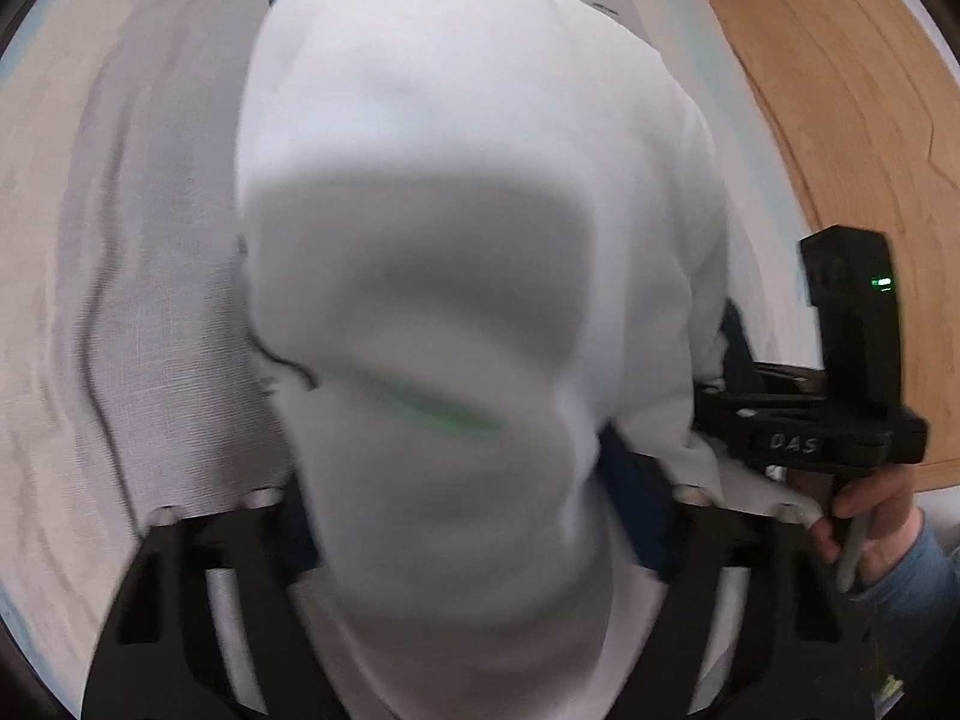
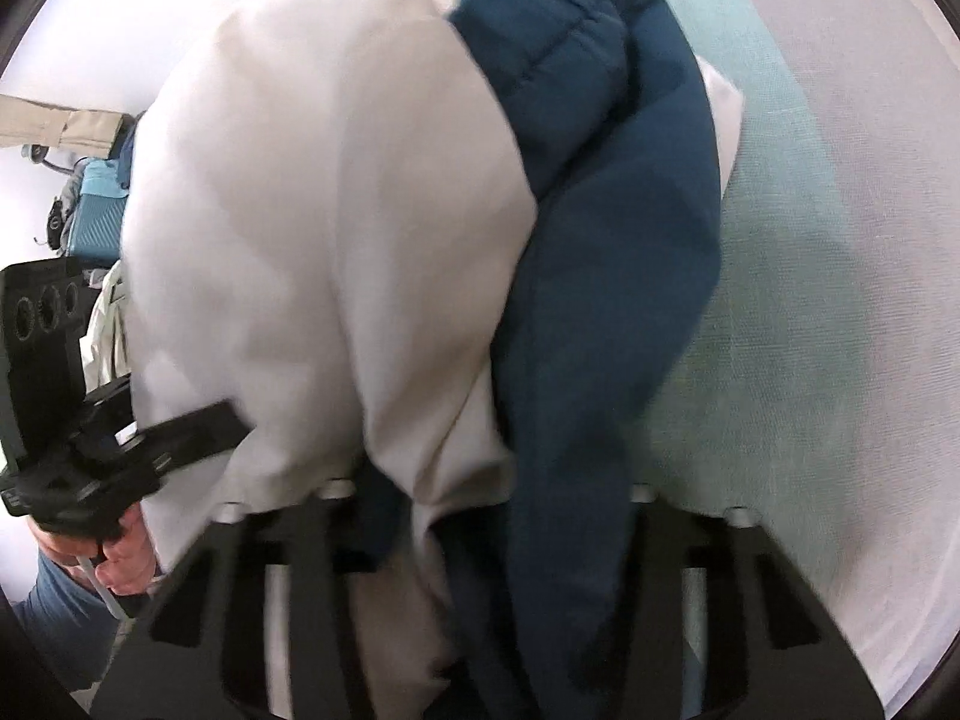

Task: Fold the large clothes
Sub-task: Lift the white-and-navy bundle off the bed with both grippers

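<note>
White-and-navy fleece garment bunched in both hand-held grippers, softly draped.

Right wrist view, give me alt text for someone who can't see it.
A white and navy garment hangs bunched from the right gripper, filling most of the view above a pale bedsheet. At the left edge, the left gripper grips the same cloth.
</note>
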Available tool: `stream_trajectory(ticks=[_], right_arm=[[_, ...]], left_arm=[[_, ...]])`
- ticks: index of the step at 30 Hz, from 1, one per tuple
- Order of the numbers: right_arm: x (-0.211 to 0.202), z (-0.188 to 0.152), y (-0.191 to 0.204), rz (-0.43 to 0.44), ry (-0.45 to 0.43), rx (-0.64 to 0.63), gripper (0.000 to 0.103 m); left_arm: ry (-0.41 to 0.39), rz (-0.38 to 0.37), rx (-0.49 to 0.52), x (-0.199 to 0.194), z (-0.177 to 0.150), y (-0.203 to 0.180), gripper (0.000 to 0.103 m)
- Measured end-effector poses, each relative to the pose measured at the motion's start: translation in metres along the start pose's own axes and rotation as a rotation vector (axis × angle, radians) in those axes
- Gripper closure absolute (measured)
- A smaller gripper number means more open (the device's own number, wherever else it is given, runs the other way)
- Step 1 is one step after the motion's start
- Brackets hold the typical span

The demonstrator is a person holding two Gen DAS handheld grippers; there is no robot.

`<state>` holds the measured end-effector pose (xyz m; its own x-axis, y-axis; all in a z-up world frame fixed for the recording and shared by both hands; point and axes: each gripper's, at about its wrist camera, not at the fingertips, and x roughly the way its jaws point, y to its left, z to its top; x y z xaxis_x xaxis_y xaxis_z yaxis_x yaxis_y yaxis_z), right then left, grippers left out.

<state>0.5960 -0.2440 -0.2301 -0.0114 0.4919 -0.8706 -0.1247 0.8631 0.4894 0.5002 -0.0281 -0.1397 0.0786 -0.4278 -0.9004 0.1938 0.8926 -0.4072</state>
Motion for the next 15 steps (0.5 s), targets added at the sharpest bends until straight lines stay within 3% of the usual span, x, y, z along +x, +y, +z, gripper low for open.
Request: stream_trajectory(ticks=[3, 5, 15], right_arm=[[-0.009, -0.004, 0.011, -0.004, -0.027, -0.011, 0.079], [-0.018, -0.011, 0.021, -0.009, -0.050, -0.028, 0.082], [-0.052, -0.030, 0.043, -0.018, -0.121, -0.081, 0.083]], left_arm=[[-0.015, 0.030, 0.007, -0.008, -0.005, -0.007, 0.067], [-0.022, 0.040, 0.032, -0.012, -0.008, -0.014, 0.072], [-0.067, 0.070, 0.067, -0.048, -0.019, -0.024, 0.074]])
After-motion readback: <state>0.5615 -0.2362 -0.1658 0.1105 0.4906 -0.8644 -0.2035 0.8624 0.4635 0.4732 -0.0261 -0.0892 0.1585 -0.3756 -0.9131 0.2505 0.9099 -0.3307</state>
